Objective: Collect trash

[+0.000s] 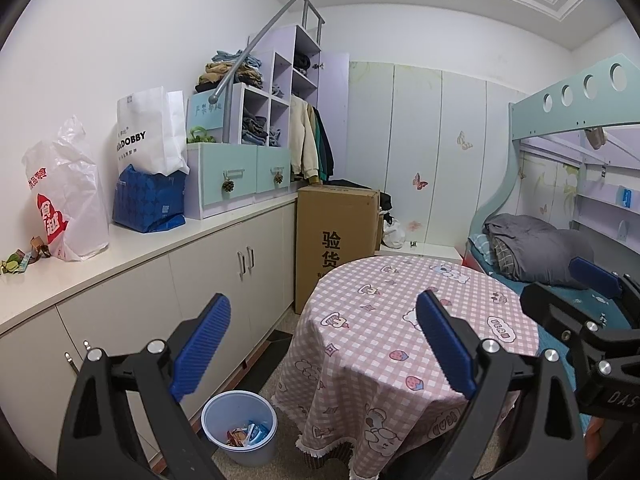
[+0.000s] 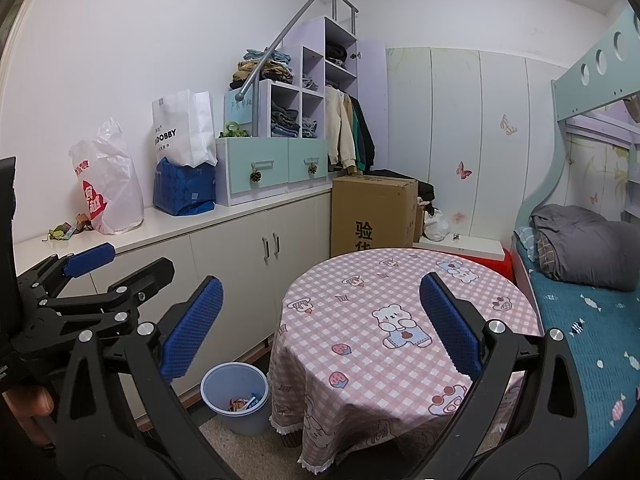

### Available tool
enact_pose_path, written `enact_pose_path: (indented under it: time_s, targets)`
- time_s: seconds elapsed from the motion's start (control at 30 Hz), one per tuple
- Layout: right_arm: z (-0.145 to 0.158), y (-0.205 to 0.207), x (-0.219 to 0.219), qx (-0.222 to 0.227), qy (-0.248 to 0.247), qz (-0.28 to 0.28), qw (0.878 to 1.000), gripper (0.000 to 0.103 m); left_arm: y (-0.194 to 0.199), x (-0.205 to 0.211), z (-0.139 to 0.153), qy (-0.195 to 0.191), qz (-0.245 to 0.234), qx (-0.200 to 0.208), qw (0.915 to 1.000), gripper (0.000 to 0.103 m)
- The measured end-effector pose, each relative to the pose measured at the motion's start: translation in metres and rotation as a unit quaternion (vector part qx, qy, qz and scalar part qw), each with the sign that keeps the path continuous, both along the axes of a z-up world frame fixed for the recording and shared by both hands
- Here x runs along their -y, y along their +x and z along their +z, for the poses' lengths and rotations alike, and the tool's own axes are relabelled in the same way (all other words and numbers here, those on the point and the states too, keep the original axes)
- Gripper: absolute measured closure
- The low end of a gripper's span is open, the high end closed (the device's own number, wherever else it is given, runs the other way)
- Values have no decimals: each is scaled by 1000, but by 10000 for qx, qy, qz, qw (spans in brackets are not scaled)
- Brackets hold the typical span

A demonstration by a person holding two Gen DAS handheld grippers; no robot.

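The room is small: a bunk bed [image 2: 580,280] along one side, a long white cabinet [image 1: 168,280] against the wall opposite, and between them a round tabletop [image 2: 400,320] under a pink checked cloth printed with bears. The cloth looks bare in both views; no scrap lies on it that I can make out.

On the floor, just beside the tabletop and in front of the cabinet doors, stands a pale blue bin [image 1: 239,426]. Wrappers [image 1: 246,435] already sit at its bottom, so much of the collecting seems done.

The left claw [image 1: 324,344] is held up in the air above the bin and the tabletop edge, spread wide with nothing between its blue pads. The right claw [image 2: 320,320] hangs over the tabletop, equally wide and equally empty. Each shows at the edge of the other's view, side by side and apart.

The smallest things matter most: a few crumpled scraps [image 1: 22,258], greenish and brown, lie on the cabinet top near its end, just beside a white plastic bag [image 1: 66,200] with red print. These are likely the trash left to gather, though they are too small to identify.

To do this well, the left claw should swing toward that end, come down level with the cabinet top, straddle one scrap, and close gently so the light piece does not skid away or snag the bag.
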State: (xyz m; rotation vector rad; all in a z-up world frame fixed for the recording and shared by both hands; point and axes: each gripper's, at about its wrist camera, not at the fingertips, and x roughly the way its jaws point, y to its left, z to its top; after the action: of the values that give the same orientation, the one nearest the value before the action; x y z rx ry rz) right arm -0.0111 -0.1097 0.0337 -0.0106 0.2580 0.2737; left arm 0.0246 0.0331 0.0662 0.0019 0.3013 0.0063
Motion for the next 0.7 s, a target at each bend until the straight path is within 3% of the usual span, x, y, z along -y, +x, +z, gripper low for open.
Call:
enact_pose_path:
  time_s: [0.7]
  targets:
    - [-13,1,3,-73,-43,18,10000,6,0,-3,-5,-15,49,-52,10000,11]
